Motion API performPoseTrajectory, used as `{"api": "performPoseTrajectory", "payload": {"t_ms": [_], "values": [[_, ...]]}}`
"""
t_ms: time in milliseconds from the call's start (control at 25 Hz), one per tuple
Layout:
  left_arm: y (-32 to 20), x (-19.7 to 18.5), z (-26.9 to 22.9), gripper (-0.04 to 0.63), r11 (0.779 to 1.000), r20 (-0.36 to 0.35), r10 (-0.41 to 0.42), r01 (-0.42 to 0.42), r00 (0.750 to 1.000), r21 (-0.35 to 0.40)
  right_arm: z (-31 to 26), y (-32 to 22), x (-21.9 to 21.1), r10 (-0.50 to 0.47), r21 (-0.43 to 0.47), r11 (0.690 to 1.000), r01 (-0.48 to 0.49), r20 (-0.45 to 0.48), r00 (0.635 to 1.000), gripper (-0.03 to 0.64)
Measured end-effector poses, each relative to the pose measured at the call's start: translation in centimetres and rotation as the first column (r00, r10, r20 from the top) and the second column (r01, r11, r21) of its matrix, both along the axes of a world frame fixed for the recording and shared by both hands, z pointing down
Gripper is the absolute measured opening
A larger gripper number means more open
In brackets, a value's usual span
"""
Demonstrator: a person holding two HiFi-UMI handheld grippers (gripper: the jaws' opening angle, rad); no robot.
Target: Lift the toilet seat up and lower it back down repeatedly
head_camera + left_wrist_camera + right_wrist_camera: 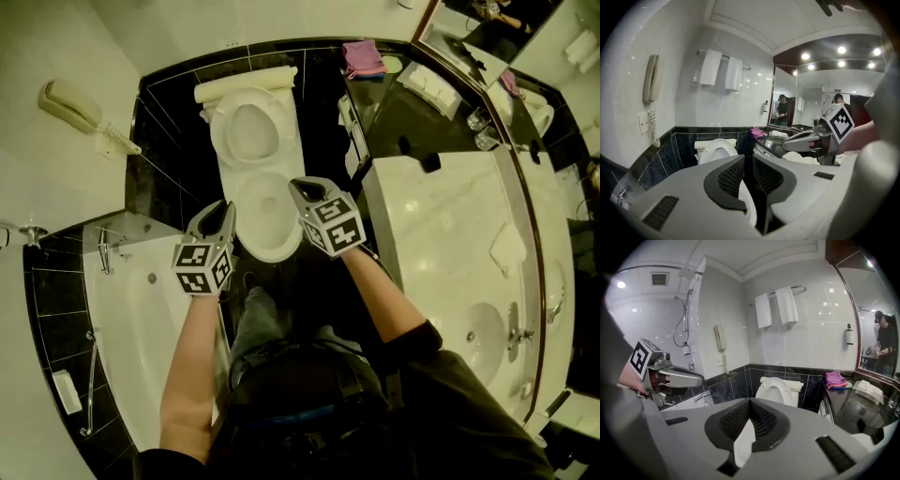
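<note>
Closest in, both grippers are hanging over the front of the bowl (272, 251), touching nothing. The left gripper (746, 158) is showing its jaws barely apart, a thin slit with nothing in it. The right gripper (749, 403) is showing its tips pressed together, also empty.

Just beyond them the bowl is lying open. Behind it the toilet seat (219, 131) is standing upright against the back of the toilet, so the step in hand is probably bringing it down.

To do that well, whichever gripper is taking the seat should be opening wider than the rim is thick before reaching in. As they stand now, neither pair of jaws could fit over the edge. The side of the rim looks the better place to pinch, since the top edge is sitting close to the back. Whether a lid is standing behind the seat I cannot tell, so the jaws should be closing on the front piece only.

The seat will likely want to fall once past upright. The grip should be guiding it all the way down, with the idle gripper staying clear of the gap over the bowl.
</note>
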State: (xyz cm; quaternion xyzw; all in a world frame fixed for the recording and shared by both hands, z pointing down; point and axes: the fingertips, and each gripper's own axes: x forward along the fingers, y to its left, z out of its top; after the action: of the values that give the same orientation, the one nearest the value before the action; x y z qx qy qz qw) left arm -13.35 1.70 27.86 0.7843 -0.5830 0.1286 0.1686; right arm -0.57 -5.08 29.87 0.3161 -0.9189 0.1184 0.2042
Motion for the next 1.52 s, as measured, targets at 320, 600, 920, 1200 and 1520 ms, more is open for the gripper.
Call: {"api": "performPoseTrajectory", "payload": {"t_ms": [320, 600, 920, 1200, 1520], "values": [[-6.8, -1.9, 3.1, 0.152, 0.991, 0.060, 0.121, -0.117, 0.991, -0.068, 3.9, -3.8, -4.3, 0.029, -0.081, 0.996, -0.032, -0.034, 0.999, 0.017], [-15.8, -5.1, 7.6, 0.281, 0.970, 0.193, 0.232, -0.213, 0.953, -0.117, 8.3, -9.5, -8.2, 0.071, -0.126, 0.989, -0.079, -0.063, 0.995, 0.017], [-28.2, -7.4, 13.4, 0.318, 0.929, 0.389, 0.363, -0.299, 0.847, -0.216, 14.4, -16.6, -10.3, 0.125, -0.156, 0.978, -0.138, -0.094, 0.988, 0.017], [-38.0, -8.4, 17.6, 0.318, 0.884, 0.638, 0.462, -0.373, 0.616, -0.280, 18.4, -20.8, -11.6, 0.142, -0.168, 0.973, -0.159, -0.109, 0.984, 0.017], [-44.2, -8.6, 21.5, 0.318, 0.822, 0.768, 0.531, -0.437, 0.358, -0.365, 20.5, -22.4, -12.2, 0.146, -0.169, 0.972, -0.166, -0.122, 0.982, 0.017]]}}
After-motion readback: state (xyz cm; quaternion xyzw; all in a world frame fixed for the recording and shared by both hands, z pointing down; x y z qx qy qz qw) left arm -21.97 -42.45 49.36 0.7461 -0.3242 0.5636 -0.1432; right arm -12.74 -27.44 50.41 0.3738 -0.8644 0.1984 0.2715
